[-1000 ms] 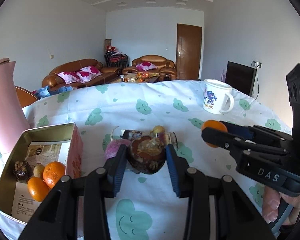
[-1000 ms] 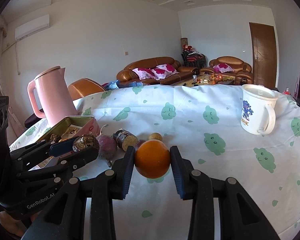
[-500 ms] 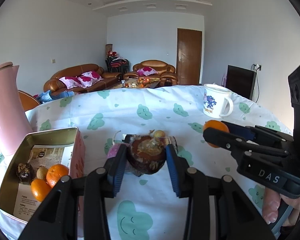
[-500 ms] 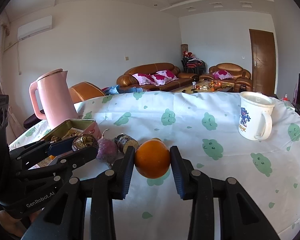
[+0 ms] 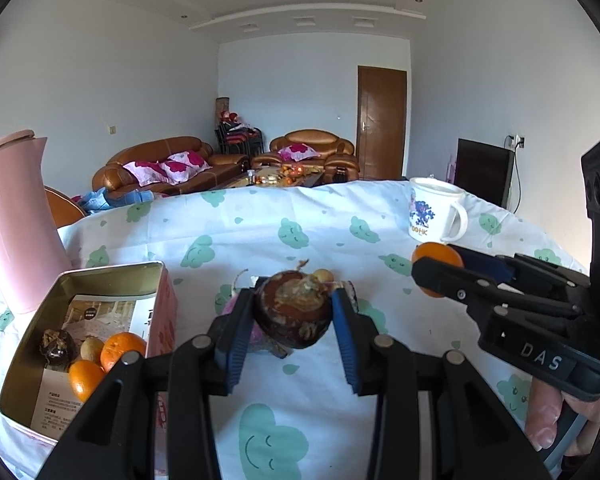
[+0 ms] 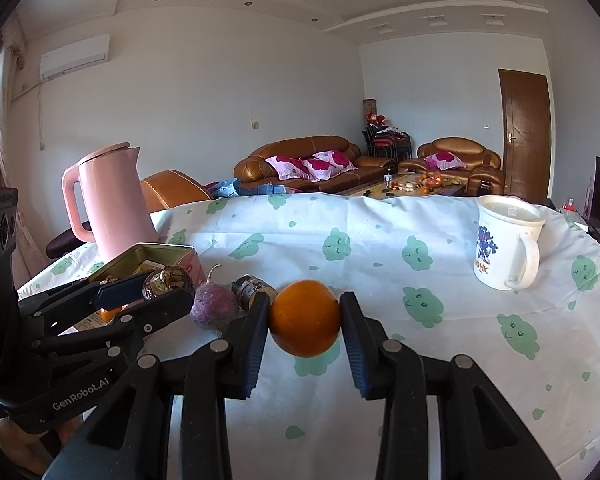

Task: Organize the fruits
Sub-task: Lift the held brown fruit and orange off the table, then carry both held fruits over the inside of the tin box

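My left gripper [image 5: 292, 316] is shut on a dark brown mangosteen [image 5: 294, 310] and holds it above the table; it shows at the left of the right wrist view [image 6: 166, 286]. My right gripper [image 6: 305, 324] is shut on an orange [image 6: 305, 323], also seen at the right of the left wrist view [image 5: 436, 258]. An open pink tin [image 5: 32, 368] at the left holds two oranges [image 5: 122, 350], a small pale fruit and a dark fruit. On the table lie a purple round fruit [image 6: 214, 310], a dark mottled fruit [image 6: 252, 290] and a small yellowish fruit [image 5: 324, 275].
A pink kettle [image 6: 108, 204] stands behind the tin at the left. A white mug [image 6: 504, 252] stands at the far right of the table. The cloud-print tablecloth [image 6: 380, 240] covers the table; sofas and a door lie beyond.
Both grippers have risen a little with their fruits still held. The tin and loose fruits have stayed where they were.
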